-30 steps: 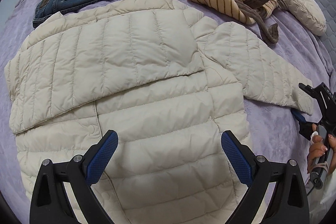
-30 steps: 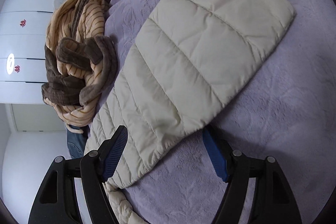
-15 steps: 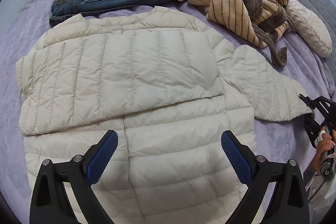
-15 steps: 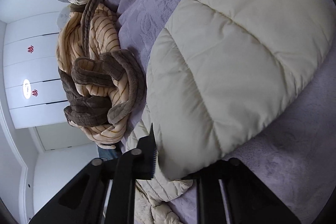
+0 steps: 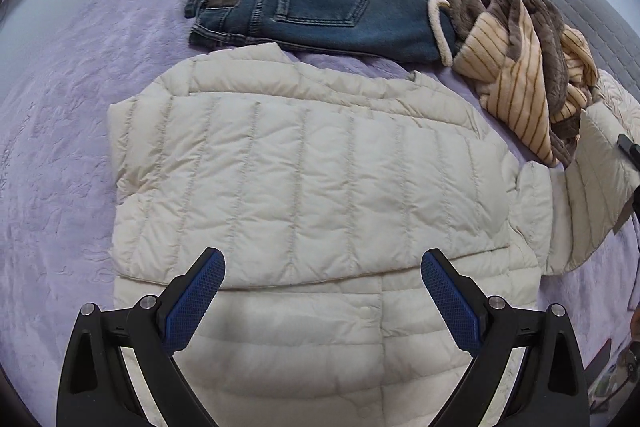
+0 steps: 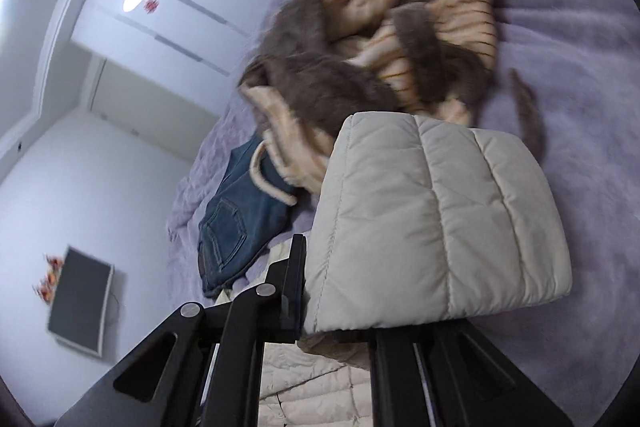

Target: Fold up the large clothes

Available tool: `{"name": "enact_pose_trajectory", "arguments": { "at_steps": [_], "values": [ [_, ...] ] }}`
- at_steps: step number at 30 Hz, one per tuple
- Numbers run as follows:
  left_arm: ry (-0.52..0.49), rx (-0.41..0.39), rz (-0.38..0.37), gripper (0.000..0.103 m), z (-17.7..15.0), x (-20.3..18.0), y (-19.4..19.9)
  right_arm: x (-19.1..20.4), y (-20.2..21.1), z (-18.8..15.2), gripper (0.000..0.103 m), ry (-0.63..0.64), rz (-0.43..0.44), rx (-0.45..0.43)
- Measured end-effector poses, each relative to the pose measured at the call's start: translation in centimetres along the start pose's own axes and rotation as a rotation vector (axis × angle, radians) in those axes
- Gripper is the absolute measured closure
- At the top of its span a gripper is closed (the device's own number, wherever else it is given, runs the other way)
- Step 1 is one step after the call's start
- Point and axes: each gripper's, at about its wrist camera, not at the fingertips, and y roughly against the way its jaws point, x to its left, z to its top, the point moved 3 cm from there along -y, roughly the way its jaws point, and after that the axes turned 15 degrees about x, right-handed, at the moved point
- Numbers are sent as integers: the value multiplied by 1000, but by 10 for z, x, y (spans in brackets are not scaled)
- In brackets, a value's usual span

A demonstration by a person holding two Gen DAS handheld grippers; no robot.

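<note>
A cream quilted puffer jacket [image 5: 312, 187] lies flat on the purple bedspread [image 5: 68, 131], with one sleeve folded across its chest. My left gripper [image 5: 322, 291] is open and empty, hovering above the jacket's lower body. My right gripper [image 6: 340, 311] is shut on the cuff end of the other sleeve [image 6: 432, 223] and holds it lifted off the bed. That raised sleeve [image 5: 596, 179] also shows at the right edge of the left wrist view, with a bit of the right gripper beside it.
Folded blue jeans [image 5: 320, 11] lie beyond the jacket's collar. A striped tan and brown robe [image 5: 532, 67] is heaped at the back right, also in the right wrist view [image 6: 400, 47]. A grey headboard [image 5: 588, 3] and white wardrobe doors [image 6: 192, 7] stand beyond the bed.
My right gripper closed on the sleeve end and lifted it up off the bed, swinging toward the jacket. My left gripper rose and drew back, staying open.
</note>
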Motion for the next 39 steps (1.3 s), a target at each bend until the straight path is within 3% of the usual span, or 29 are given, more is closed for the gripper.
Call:
{"name": "enact_pose_trajectory", "arguments": {
  "at_steps": [4, 8, 12, 17, 19, 21, 23, 27, 28, 29, 30, 31, 35, 39],
  "values": [
    [75, -21, 5, 4, 5, 36, 5, 84, -52, -16, 92, 284, -68, 82],
    [146, -46, 24, 4, 7, 76, 10, 141, -112, -49, 92, 481, -101, 196],
    [210, -54, 36, 4, 8, 111, 8, 165, -170, -92, 92, 603, -147, 331],
    [245, -52, 27, 4, 7, 131, 0, 154, -216, -125, 91, 653, -265, 447],
    [244, -50, 20, 4, 6, 131, -3, 143, -214, -132, 84, 630, -304, 468],
    [245, -48, 6, 4, 6, 131, -4, 135, -205, -132, 42, 584, -307, 464],
    [242, -52, -17, 4, 7, 131, -4, 131, -188, -126, 34, 520, -283, 417],
    [228, -56, -72, 4, 12, 126, -3, 108, -157, -103, 36, 302, -229, 337],
    [225, -58, -98, 4, 13, 125, -2, 100, -156, -97, 44, 234, -213, 328],
    [221, -63, -128, 4, 14, 124, -1, 92, -156, -91, 69, 180, -202, 321],
    [218, -70, -160, 4, 16, 124, 1, 88, -158, -86, 84, 149, -195, 320],
    [215, -78, -195, 4, 17, 124, 4, 89, -159, -82, 88, 143, -186, 311],
    [217, -88, -388, 4, 27, 131, 10, 129, -168, -88, 92, 355, -191, 283],
    [250, -55, -548, 4, 35, 142, 4, 174, -189, -119, 92, 591, -157, 355]
  ]
}}
